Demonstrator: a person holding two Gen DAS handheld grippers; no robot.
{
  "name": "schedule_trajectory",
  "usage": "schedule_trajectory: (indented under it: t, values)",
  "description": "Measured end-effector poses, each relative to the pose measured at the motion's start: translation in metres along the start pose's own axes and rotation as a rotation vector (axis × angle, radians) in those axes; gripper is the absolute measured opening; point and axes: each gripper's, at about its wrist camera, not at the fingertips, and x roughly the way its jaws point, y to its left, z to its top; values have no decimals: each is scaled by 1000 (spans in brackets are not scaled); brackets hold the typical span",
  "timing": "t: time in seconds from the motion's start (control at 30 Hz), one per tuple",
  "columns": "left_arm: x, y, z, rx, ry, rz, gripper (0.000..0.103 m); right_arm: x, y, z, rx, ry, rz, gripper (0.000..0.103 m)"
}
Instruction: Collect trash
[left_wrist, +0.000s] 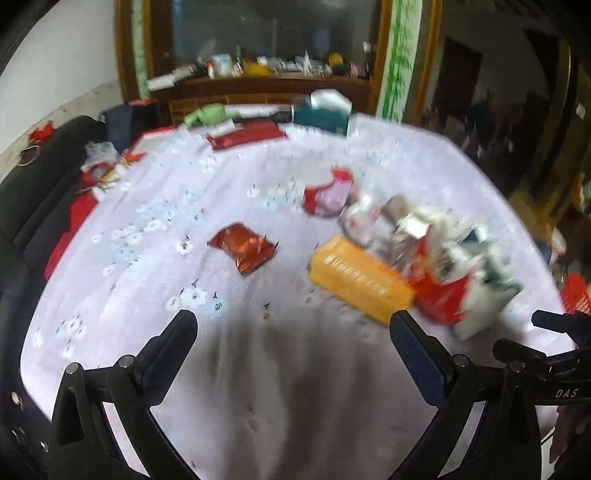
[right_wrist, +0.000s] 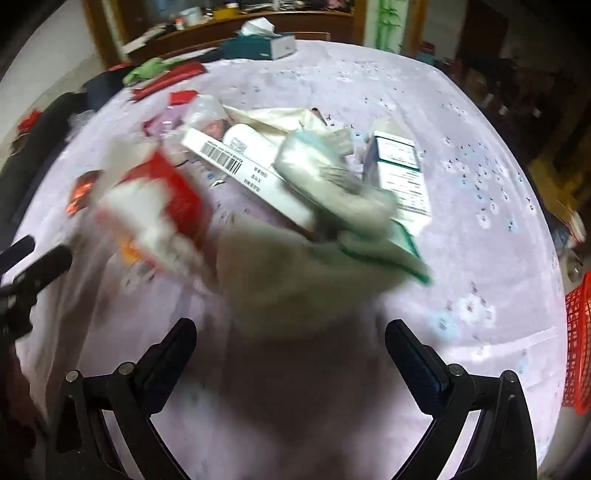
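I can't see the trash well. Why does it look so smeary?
Left wrist view: the trash pile is streaked by motion blur, though the red wrapper is clearer. Right wrist view: the pile smears worst near the camera; a dark shadow lies before the open right claw.

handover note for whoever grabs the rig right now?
Left claw: open, empty, above the lilac flowered tablecloth.
Right claw: open, empty, facing the heap of cartons and wrappers.
Loose trash: shiny red foil packet, long orange box at the heap's edge.
Red mesh basket sits off the table's right edge.
Done: nothing visibly collected. Left: everything. Frames are blurred.
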Motion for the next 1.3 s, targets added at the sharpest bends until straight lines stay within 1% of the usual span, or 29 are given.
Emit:
schedule_trajectory:
  t: [0.07, 0.1, 0.23, 0.33, 0.37, 0.5, 0.6, 0.63, 0.7, 0.77, 0.83, 1.0, 1.1, 1.3]
  values:
    - [-18, -12, -2, 14, -35, 3, 103, -20, -9, -6, -8, -14, 34, 103]
    - [-25, -18, -3, 25, -49, 6, 103, -26, -15, -7, -20, -40, 37, 103]
    - [-47, -43, 0, 84, -104, 12, 103, -67, -21, -19, -79, -190, -34, 103]
    - [-55, -50, 2, 87, -125, -6, 103, -90, -25, -25, -77, -268, -41, 102]
    - [-57, -53, 3, 92, -128, -7, 103, -94, -33, -13, -78, -285, -46, 102]
    - [-60, -62, 5, 112, -142, -25, 103, -113, -39, -20, -75, -343, -70, 101]
    - [-62, -68, 5, 131, -150, -39, 103, -124, -47, -22, -47, -359, -51, 99]
    - [-61, -70, 4, 136, -151, -43, 103, -125, -46, -23, -48, -366, -55, 99]
    - [-63, -76, 4, 153, -155, -49, 103, -130, -47, -23, -54, -380, -91, 99]
    - [-66, -79, 4, 164, -166, -53, 103, -134, -49, -24, -55, -383, -75, 98]
    - [-68, -81, 6, 173, -175, -52, 103, -137, -49, -25, -53, -386, -87, 99]
    - [-71, -78, 7, 169, -186, -39, 103, -140, -50, -28, -44, -393, -85, 98]
    - [-72, -75, 7, 163, -188, -33, 103, -141, -52, -29, -34, -400, -91, 96]
    - [-72, -74, 8, 164, -188, -30, 103, -139, -56, -25, -17, -390, -85, 95]
